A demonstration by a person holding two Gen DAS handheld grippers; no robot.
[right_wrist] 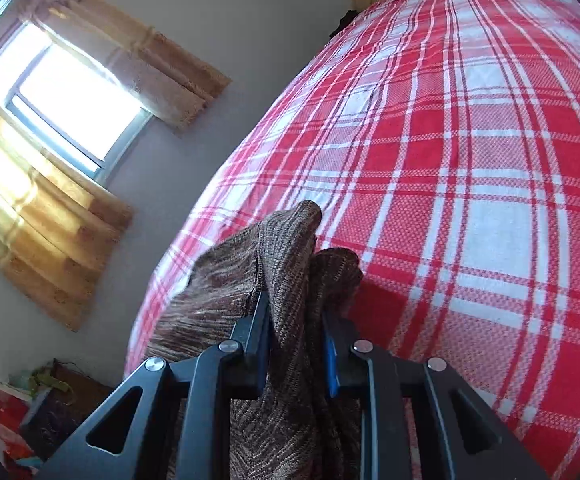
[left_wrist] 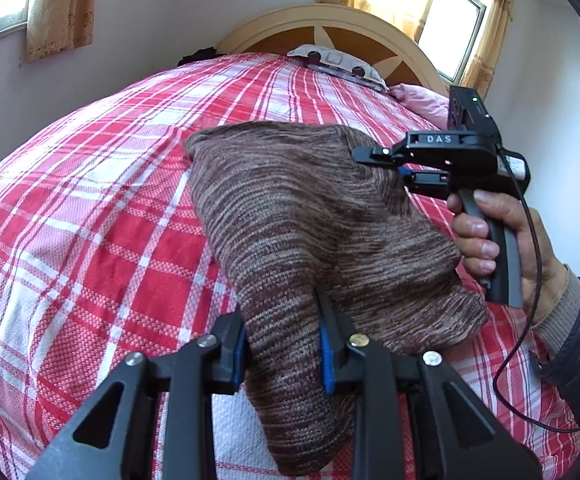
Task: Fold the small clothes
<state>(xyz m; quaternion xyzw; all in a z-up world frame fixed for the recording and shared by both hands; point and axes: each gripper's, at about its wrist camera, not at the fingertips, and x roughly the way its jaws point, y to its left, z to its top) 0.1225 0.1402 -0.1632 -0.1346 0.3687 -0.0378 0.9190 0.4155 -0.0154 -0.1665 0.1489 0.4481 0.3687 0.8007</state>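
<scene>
Knit garment [left_wrist: 310, 216], brown marl, hangs between my two tongs above the plaid bed [left_wrist: 90, 220], far end draped on the cover. Left tongs [left_wrist: 282, 344] pinch a bunched fold at the near edge; right tongs [right_wrist: 296, 328] pinch another gathered edge. I judge the fold under way: cloth lifted, not yet laid flat or squared. Smoothing and final folds remain.

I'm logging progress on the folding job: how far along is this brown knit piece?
Done: both ends are gripped. In hand: the left gripper and the right gripper each pinch bunched fabric of the brown knit garment, which hangs draped between them over the plaid bedspread. Left: no neat fold shows yet; it must be laid flat and folded.
</scene>
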